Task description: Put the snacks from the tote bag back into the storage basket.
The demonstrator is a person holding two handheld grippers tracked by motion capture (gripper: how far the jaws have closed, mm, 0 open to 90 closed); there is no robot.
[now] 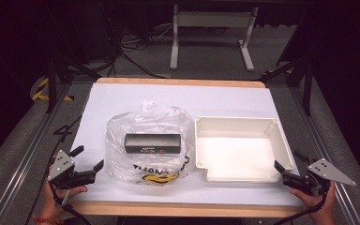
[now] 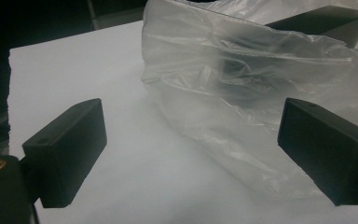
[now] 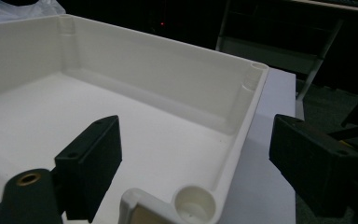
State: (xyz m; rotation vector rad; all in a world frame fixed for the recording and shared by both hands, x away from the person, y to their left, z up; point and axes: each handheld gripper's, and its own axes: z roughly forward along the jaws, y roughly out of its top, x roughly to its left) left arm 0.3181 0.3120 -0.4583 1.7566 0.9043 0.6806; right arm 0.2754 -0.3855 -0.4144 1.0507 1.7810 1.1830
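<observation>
Clear plastic bag [image 1: 147, 140] lies mid-table on the white sheet [image 1: 122, 96], a black box [image 1: 152, 143] inside it, lying flat. Empty cream tray [image 1: 281, 140] sits just beside the bag on its right, likely waiting for the box. Left gripper [image 1: 88, 165] rests at the bag's left edge, jaws wide apart and holding nothing, aimed at the plastic, probably to pinch it. Right gripper [image 1: 281, 169] hovers at the tray's near right corner, jaws apart, straddling the rim without gripping, perhaps to steady the tray.
</observation>
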